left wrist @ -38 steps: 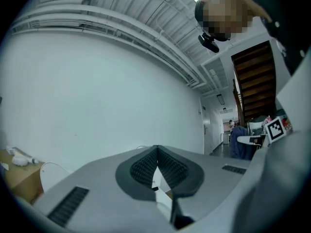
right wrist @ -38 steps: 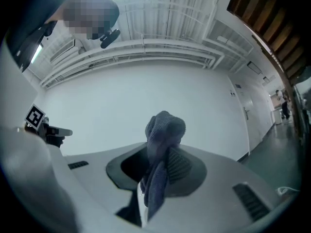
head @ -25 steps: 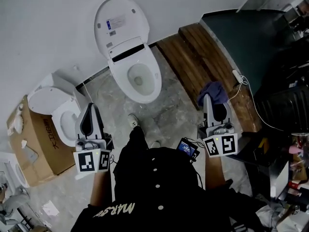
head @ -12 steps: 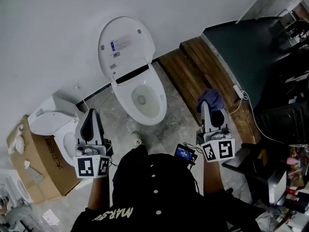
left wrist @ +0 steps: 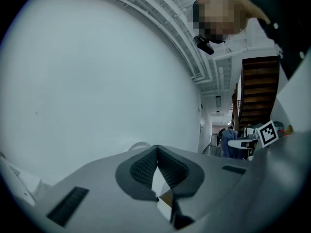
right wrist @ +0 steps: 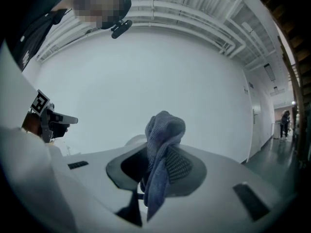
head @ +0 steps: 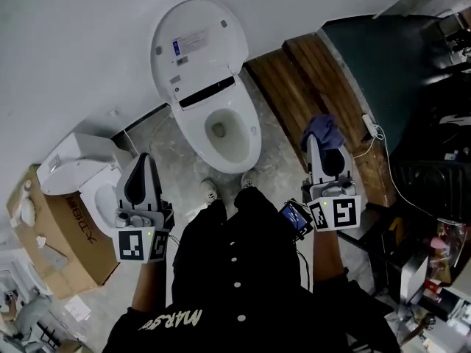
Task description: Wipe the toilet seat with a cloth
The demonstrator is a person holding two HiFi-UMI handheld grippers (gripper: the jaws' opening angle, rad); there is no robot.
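A white toilet (head: 221,127) with its lid (head: 197,44) raised against the wall stands ahead of me in the head view, its seat rim bare. My right gripper (head: 324,140) is held to the right of the bowl, over the wooden step, shut on a blue-grey cloth (head: 324,131). In the right gripper view the cloth (right wrist: 163,152) bunches up between the jaws and hangs down in front. My left gripper (head: 140,175) is held to the left of the bowl, shut with nothing between its pads (left wrist: 156,166).
A second white toilet (head: 81,179) sits at the left beside a cardboard box (head: 55,245). Wooden steps (head: 309,87) run along the right, with a white power strip and cable (head: 374,131). My feet (head: 228,190) stand just before the bowl. Clutter fills the right edge.
The view has shifted forward: the toilet now lies closer and more centred, my feet have stepped up to the bowl. Both grippers keep their pose, the cloth still held.
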